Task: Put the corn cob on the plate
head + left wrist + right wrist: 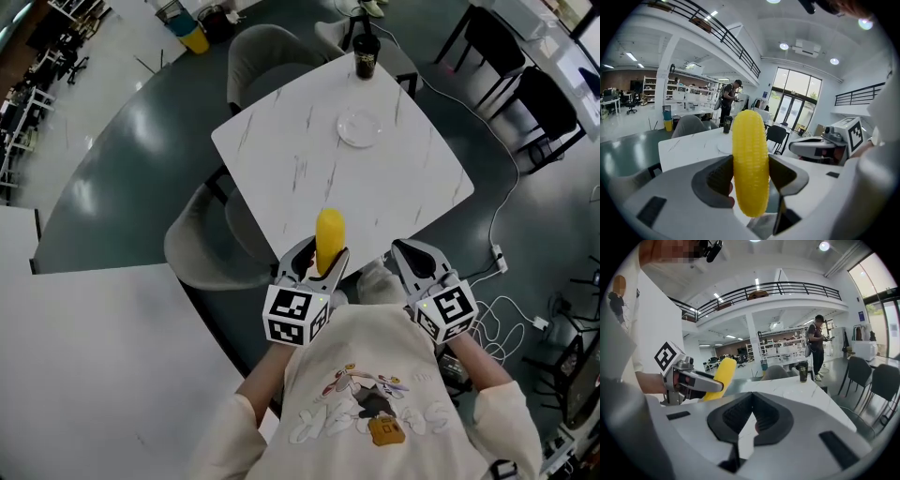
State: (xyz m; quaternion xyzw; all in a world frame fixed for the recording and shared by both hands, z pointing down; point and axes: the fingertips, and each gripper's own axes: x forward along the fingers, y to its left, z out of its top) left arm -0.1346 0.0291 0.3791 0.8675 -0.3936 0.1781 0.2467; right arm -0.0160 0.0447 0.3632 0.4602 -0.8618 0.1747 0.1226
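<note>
Near the table's (300, 169) close edge, my left gripper (323, 260) is clamped mid-length on the corn cob (329, 228), upright so it clears the top for carrying. Plate (359, 128) sits well apart, far side. Right gripper (417, 262) jaws together, empty, idle alongside.

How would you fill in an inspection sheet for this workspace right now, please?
Surface: white marbled table, mostly bare.
Job's things: corn cob upright in the left tool, near the table's near edge; plate toward the far side, nothing on it.
Clutter: dark cup at the far corner.
Grippers: left tool shut on the corn cob; right tool jaws together, nothing between them.
Cables: white cable across the floor at the right, to a power strip.
Surroundings: grey chairs and black chairs around the table; a person standing in the background.
</note>
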